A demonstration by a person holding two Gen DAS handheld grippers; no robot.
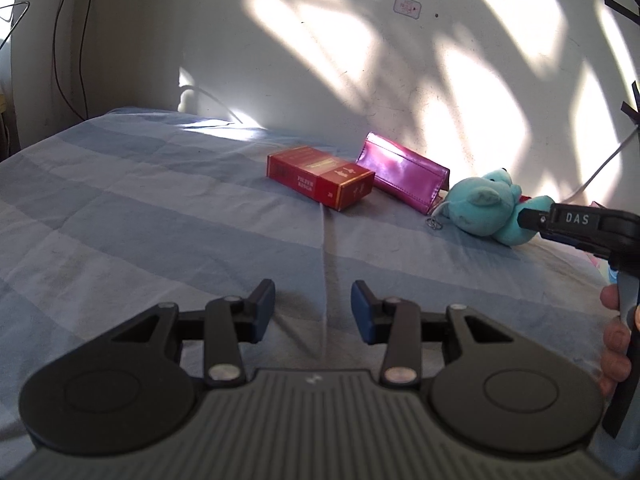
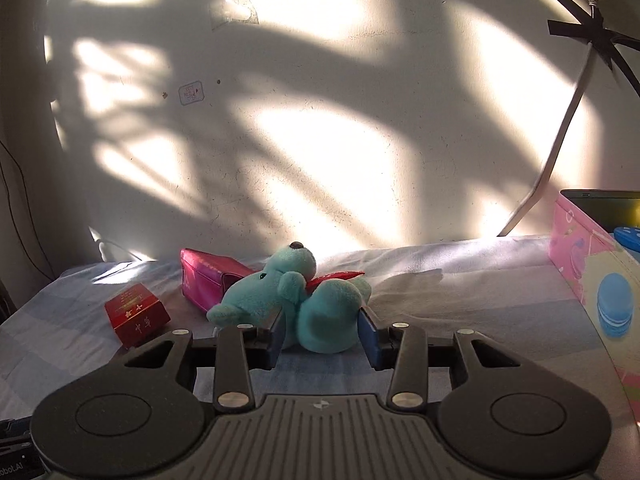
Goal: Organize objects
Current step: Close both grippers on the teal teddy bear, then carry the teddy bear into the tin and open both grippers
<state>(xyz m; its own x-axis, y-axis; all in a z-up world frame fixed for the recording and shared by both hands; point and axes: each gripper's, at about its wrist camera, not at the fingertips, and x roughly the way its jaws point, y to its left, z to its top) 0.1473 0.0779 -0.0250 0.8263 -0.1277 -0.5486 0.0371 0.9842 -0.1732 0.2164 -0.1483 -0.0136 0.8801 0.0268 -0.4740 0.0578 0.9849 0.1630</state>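
Pink box [image 2: 576, 256] holding blue round item [image 2: 628, 237], dark object behind

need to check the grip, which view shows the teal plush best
The right wrist view: the teal plush lies centred between the right hand-held gripper fingers. The left wrist view shows it smaller, near the right edge.

Striped bedsheet [image 1: 160, 208] — sunlit wall [image 1: 320, 60], perhaps plaster
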